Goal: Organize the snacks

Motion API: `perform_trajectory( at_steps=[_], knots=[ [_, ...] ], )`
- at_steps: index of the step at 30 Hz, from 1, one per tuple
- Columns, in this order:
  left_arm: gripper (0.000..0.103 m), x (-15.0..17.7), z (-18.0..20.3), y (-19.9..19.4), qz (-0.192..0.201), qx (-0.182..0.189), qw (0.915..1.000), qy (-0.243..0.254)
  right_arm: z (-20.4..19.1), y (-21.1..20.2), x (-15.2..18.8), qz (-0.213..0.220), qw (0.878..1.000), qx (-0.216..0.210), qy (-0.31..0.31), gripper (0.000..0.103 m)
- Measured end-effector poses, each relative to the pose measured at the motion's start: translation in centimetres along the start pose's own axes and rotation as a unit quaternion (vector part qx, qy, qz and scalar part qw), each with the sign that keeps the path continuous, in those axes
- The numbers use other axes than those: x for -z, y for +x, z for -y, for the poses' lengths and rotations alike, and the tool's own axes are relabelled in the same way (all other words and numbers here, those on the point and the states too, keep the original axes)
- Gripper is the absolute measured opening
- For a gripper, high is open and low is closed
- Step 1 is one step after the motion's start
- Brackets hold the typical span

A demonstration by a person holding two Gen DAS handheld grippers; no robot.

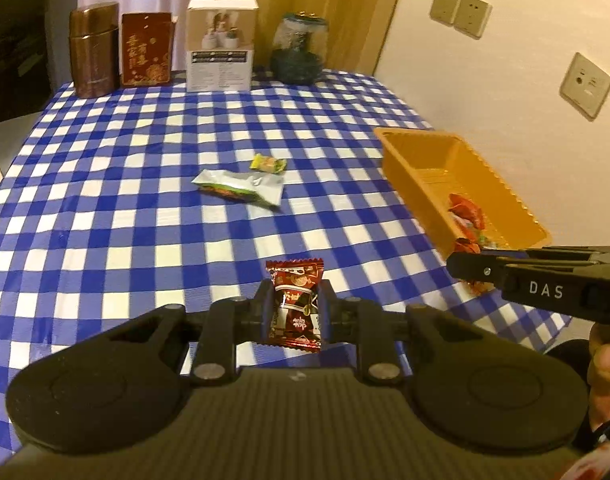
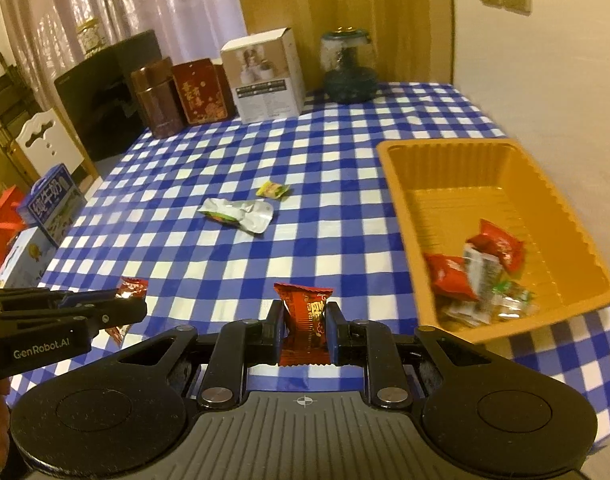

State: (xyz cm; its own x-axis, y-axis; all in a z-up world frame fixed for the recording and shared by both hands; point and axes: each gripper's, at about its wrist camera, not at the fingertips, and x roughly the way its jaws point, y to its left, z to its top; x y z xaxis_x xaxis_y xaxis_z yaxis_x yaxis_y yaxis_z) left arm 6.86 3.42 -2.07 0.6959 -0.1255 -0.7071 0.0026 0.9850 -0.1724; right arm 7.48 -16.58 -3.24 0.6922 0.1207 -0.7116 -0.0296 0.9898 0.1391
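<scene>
My left gripper [image 1: 295, 298] is shut on a dark red wrapped candy [image 1: 296, 308], held above the checked tablecloth. My right gripper [image 2: 305, 314] is shut on a bright red snack packet [image 2: 305, 324], just left of the orange tray [image 2: 393, 184]. The tray holds several red and clear-wrapped snacks [image 2: 481, 268] at its near end. A silver-green snack bag [image 2: 238, 213] and a small yellow-green candy [image 2: 273, 190] lie on the cloth mid-table. The right gripper shows in the left wrist view [image 1: 471, 268] over the tray's near corner. The left gripper shows in the right wrist view [image 2: 117, 310].
At the table's far edge stand a brown tin [image 1: 94, 50], a red box [image 1: 147, 49], a white carton [image 1: 220, 45] and a glass jar [image 1: 300, 49]. The wall with sockets runs along the right. Boxes and a red bag [image 2: 37, 216] sit on the floor at left.
</scene>
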Motion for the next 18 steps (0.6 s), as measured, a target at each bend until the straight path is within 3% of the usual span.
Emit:
perform_trajectory(
  at_steps=[18],
  knots=[
    [0.020, -1.0, 5.2, -0.5, 0.006, 0.037, 0.9989, 0.027, 4.2, -3.9, 1.0, 0.019, 0.999, 0.028, 0.037, 0.021]
  ],
)
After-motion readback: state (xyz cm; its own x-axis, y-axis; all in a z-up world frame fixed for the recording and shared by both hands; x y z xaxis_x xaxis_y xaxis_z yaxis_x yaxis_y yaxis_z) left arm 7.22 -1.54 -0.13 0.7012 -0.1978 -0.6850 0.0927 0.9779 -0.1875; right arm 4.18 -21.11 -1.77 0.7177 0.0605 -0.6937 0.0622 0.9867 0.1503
